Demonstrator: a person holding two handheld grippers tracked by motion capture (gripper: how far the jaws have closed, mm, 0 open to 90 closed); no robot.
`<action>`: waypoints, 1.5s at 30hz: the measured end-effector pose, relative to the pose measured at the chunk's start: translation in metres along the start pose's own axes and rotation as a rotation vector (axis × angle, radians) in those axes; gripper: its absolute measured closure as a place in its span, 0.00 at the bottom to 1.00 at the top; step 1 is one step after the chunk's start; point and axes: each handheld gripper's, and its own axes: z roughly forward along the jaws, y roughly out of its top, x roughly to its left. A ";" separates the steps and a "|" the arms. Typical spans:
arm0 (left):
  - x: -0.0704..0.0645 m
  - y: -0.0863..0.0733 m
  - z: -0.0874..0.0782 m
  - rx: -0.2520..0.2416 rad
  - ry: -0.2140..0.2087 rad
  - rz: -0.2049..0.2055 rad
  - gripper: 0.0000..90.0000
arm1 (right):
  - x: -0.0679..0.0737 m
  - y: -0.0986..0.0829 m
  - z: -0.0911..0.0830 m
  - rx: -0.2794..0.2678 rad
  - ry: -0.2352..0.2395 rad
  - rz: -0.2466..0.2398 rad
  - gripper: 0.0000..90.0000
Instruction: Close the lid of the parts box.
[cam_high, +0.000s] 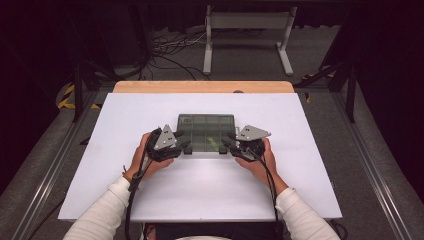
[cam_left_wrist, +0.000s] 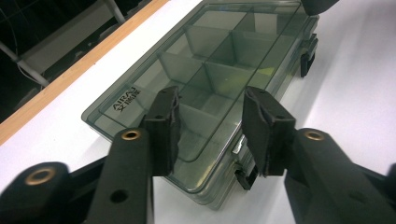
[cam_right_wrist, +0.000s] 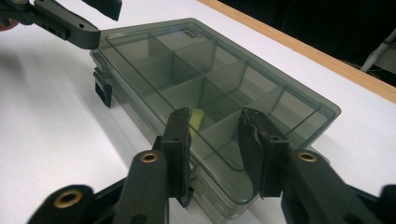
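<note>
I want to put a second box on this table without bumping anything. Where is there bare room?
The white tabletop is bare left of the left gripper, right of the right gripper, and between the organizer box and the wooden far edge. It is crowded along the box's near edge, where both open grippers and the hands sit.

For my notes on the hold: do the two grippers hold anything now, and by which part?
Nothing is held. The left gripper and right gripper have open jaws above the near edge of the closed compartment box, one at each end.
</note>
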 end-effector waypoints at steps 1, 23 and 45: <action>0.000 0.000 0.000 0.000 0.002 -0.001 0.59 | 0.000 0.000 0.000 0.000 -0.002 -0.001 0.65; -0.004 0.002 0.001 -0.025 0.010 -0.020 0.26 | 0.004 0.002 0.005 -0.005 -0.067 -0.012 0.20; -0.007 0.002 0.000 -0.067 0.002 -0.014 0.03 | 0.005 0.005 0.004 -0.075 -0.104 0.008 0.08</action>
